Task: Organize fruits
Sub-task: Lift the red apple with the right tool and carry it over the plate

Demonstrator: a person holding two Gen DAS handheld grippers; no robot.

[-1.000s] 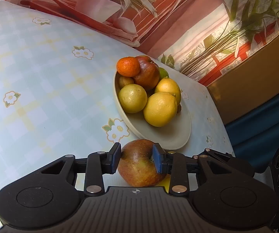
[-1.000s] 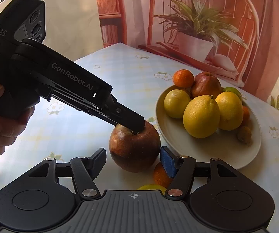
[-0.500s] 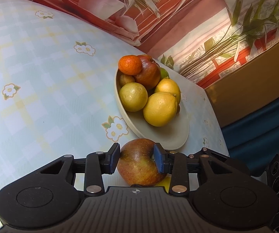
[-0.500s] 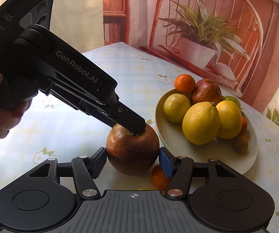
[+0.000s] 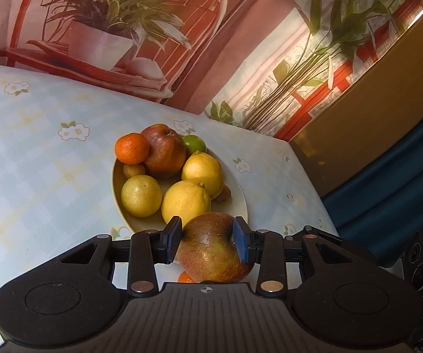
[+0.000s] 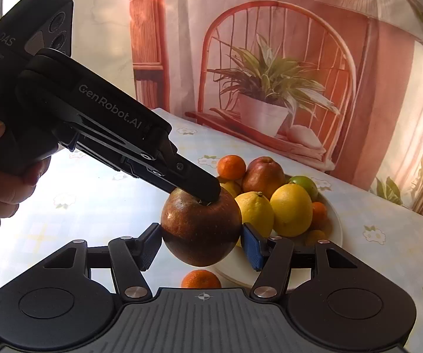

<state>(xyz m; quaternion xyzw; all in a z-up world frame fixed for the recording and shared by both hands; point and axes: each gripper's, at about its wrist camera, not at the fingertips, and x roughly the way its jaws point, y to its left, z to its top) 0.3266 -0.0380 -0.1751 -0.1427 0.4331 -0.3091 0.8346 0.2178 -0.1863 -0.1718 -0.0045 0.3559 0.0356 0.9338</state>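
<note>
Left wrist view: left gripper [image 5: 207, 239] clamps the apple [image 5: 212, 250], both pads pressed on its sides, lower centre of frame. Just behind it a cream plate [image 5: 239, 197] with lemons [image 5: 186, 201], a mandarin [image 5: 132, 148], a second apple [image 5: 164, 150].

Right wrist view: the held apple [image 6: 201, 229] sits mid-frame between the right gripper's [image 6: 202, 244] fingers; left pad touches, right pad's contact unclear. A loose mandarin [image 6: 201, 279] lies on the tablecloth [image 6: 93, 200] below.
</note>
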